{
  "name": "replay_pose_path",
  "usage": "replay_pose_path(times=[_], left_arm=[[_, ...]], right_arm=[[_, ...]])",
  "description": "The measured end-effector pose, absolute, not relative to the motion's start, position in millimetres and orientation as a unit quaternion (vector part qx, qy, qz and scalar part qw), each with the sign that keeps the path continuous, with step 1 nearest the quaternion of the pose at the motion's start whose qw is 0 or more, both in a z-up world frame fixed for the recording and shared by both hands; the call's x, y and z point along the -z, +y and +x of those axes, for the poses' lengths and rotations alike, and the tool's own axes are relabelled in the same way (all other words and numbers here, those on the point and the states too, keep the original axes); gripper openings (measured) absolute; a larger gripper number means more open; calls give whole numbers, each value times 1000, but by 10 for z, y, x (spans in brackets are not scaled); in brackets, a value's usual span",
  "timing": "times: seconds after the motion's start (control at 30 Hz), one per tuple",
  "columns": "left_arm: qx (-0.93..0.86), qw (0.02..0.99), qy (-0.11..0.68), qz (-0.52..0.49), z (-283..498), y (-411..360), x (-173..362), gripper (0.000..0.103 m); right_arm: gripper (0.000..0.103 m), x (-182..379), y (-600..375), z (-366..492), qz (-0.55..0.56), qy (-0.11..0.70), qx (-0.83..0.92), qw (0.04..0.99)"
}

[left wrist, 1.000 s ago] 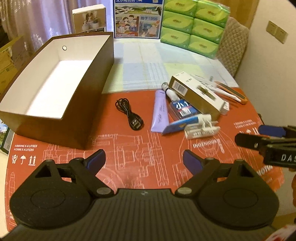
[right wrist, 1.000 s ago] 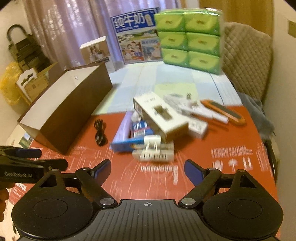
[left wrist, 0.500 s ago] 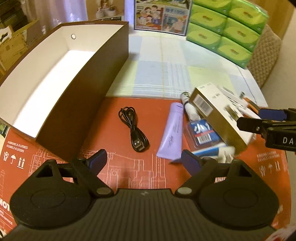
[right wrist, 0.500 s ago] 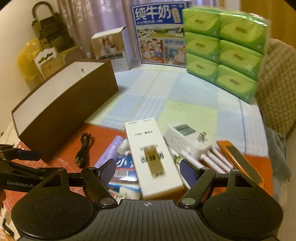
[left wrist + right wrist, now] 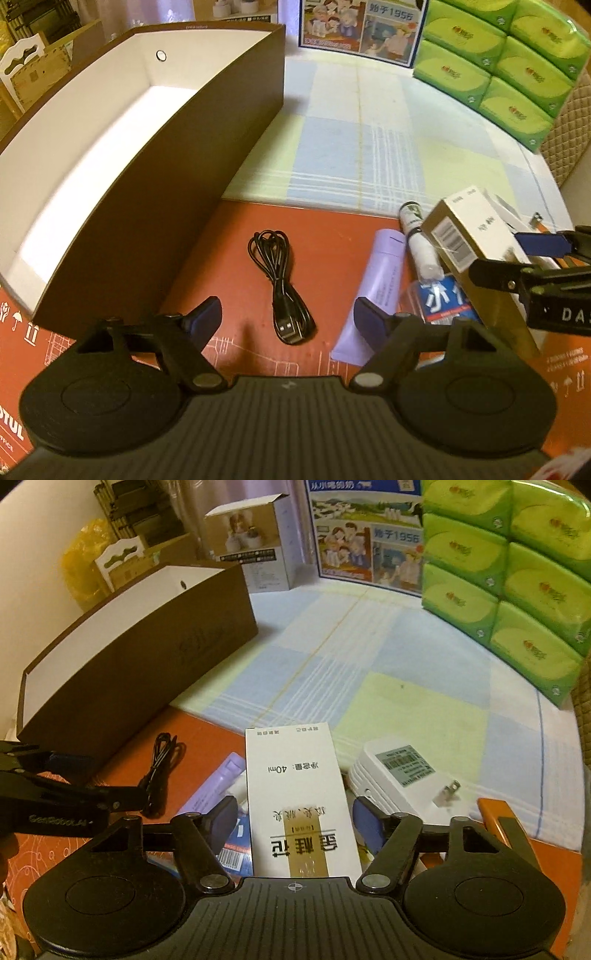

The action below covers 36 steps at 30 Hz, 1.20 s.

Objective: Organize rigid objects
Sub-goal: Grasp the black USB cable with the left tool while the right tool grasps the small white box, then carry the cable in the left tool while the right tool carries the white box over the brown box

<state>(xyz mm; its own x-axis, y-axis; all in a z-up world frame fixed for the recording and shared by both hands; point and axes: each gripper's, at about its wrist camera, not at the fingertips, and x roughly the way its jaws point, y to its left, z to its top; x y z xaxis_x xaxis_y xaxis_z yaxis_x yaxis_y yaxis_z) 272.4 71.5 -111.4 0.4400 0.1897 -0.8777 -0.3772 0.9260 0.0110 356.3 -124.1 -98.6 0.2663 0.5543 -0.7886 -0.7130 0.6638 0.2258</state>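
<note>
Right wrist view: the right claw (image 5: 293, 821) stands spread wide with the white carton (image 5: 295, 794) lying lengthwise between its fingers, neither pad visibly touching the long sides. I judge this carton, printed 40 ml, to be light and fairly stiff, its cardboard walls apt to dent under a hard squeeze and its smooth faces apt to slip, so the two long sides near mid-length look like the place to hold it. Left of the carton lie a lilac tube (image 5: 214, 786) and a coiled black cable (image 5: 162, 764); right of it, a white plug adapter (image 5: 399, 775). Beyond the cable stands the brown storage box (image 5: 136, 664), unfilled where visible. The left claw (image 5: 288, 319) hovers open over the cable.
</note>
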Motion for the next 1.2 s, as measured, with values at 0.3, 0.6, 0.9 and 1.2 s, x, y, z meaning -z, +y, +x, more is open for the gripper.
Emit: replay_pose_path(times=[0.3,0.6,0.9,1.2], left_arm=[[-181,833,515,-92,2931,783,1291,65],[-177,829,523,-84,3084,821,1430,45],[-146,832,529,-80,3015,911,1531,15],[-128,827,541,-84,2754,971,1484,14]], right_arm=[[56,1018,-1180,3608,-101,448,-405,791],[56,877,-1240,3673,-81,440,-398,801],[56,861,-1345,3716,-65,450,-382,804],[56,842,-1446,3687,-47,457,-375,805]])
